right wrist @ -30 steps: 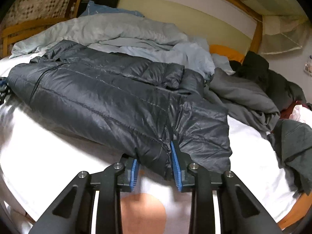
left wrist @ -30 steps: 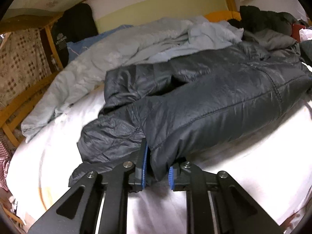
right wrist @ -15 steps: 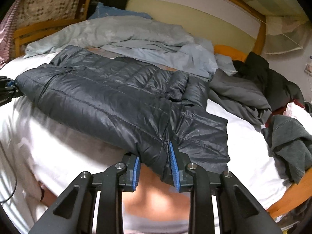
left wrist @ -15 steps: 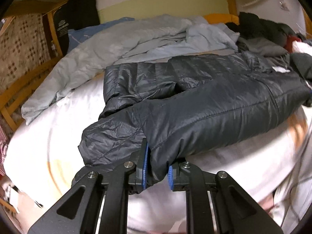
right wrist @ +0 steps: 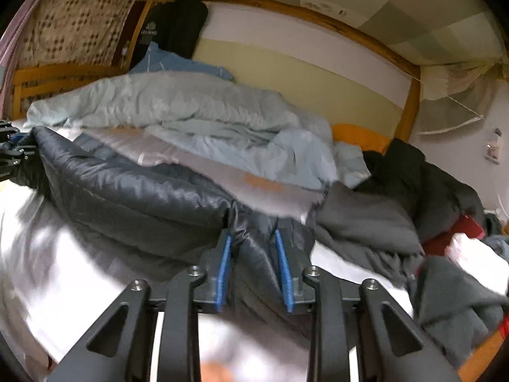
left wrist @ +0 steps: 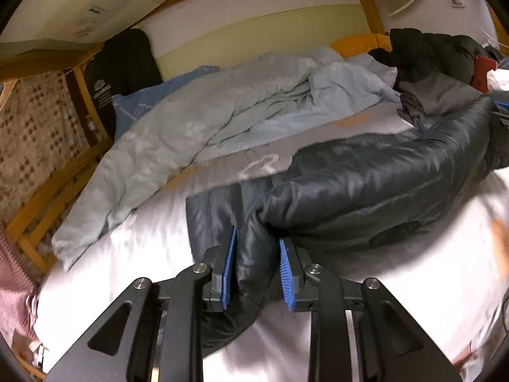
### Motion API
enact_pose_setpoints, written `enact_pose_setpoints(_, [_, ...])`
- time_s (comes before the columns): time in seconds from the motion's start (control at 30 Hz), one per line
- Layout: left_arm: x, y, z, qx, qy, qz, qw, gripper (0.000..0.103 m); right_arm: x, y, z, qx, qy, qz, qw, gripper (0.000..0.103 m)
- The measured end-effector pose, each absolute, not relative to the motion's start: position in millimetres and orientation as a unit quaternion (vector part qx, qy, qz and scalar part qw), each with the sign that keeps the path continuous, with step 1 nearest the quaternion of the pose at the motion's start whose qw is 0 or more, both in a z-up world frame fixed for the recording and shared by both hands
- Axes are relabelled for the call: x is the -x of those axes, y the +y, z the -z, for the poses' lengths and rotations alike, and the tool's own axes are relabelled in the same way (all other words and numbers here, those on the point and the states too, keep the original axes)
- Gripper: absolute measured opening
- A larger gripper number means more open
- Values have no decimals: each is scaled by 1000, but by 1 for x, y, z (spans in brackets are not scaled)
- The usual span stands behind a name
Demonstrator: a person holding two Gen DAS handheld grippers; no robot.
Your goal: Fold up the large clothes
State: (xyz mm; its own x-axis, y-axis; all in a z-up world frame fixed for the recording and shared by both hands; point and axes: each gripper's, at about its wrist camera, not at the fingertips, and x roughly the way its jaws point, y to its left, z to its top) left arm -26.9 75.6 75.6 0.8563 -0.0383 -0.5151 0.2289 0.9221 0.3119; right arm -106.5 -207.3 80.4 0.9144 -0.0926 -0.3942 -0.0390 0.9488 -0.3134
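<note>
A dark quilted puffer jacket (left wrist: 366, 184) hangs stretched between both grippers above the white bed sheet (left wrist: 127, 254), with its pale grey lining showing along the far side. My left gripper (left wrist: 257, 270) has a bunched corner of the hem between its blue pads while its jaws are opening. In the right wrist view the jacket (right wrist: 127, 197) runs off to the left. My right gripper (right wrist: 253, 270) holds the other corner, its jaws closing on the fabric. Each gripper shows at the edge of the other's view: the right gripper (left wrist: 501, 111), the left gripper (right wrist: 12, 149).
A rumpled light blue duvet (left wrist: 206, 127) lies behind the jacket. Dark and grey clothes (right wrist: 413, 175) are heaped at the right end of the bed by an orange pillow (left wrist: 359, 43). A wooden bed rail (left wrist: 47, 197) borders the left side.
Both grippers have risen with the jacket's hem. The jacket has come up off the sheet and pulled taut, and its grey lining now shows behind.
</note>
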Motion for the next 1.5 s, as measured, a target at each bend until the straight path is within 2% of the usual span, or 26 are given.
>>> enact_pose_setpoints(0.07, [6,70,-81,-198,253,76,944,19,80,-209,-85,169,199,13,965,20])
enact_pose_setpoints(0.27, [-67,59,-94,-208,246,75,944,19,4,-206,-92,195,178,27,964,18])
enact_pose_setpoints(0.53, [-152,54,-57,-187,273,71,941,19,-100,-214,-63,179,209,35,961,18])
enact_pose_setpoints(0.7, [-179,50,-34,-203,244,39,948,38,-139,-221,-31,165,227,45,959,18])
enact_pose_setpoints(0.87, [-193,60,-36,-173,223,44,958,38,-163,-232,-10,147,245,48,957,22])
enact_pose_setpoints(0.9, [-192,64,-39,-165,216,41,961,41,-164,-233,-10,143,247,40,957,23])
enact_pose_setpoints(0.93, [-189,68,-44,-155,208,39,965,43,-164,-238,-12,136,248,33,959,27])
enact_pose_setpoints(1.03, [-167,85,-66,-124,170,32,977,51,-153,-256,-27,91,239,29,966,54])
enact_pose_setpoints(1.07, [-156,90,-75,-118,156,40,980,58,-145,-260,-34,79,227,23,970,61])
enact_pose_setpoints(1.1, [-142,95,-84,-113,144,51,982,64,-134,-265,-42,70,211,16,975,65])
enact_pose_setpoints(1.17, [-121,101,-99,-108,137,60,983,66,-109,-271,-59,65,177,9,982,80])
enact_pose_setpoints(1.23, [-100,105,-109,-108,133,80,982,67,-85,-274,-73,62,148,-5,987,89])
enact_pose_setpoints(1.33, [-82,109,-112,-94,158,109,977,83,-59,-274,-83,43,144,-52,987,92])
enact_pose_setpoints(1.37, [-80,110,-110,-83,174,125,973,89,-57,-274,-83,36,155,-68,985,103])
enact_pose_setpoints(1.47, [-86,111,-97,-54,225,176,957,100,-64,-271,-70,14,208,-126,970,103])
enact_pose_setpoints(1.5, [-90,109,-92,-51,242,186,951,100,-71,-268,-62,20,230,-124,965,103])
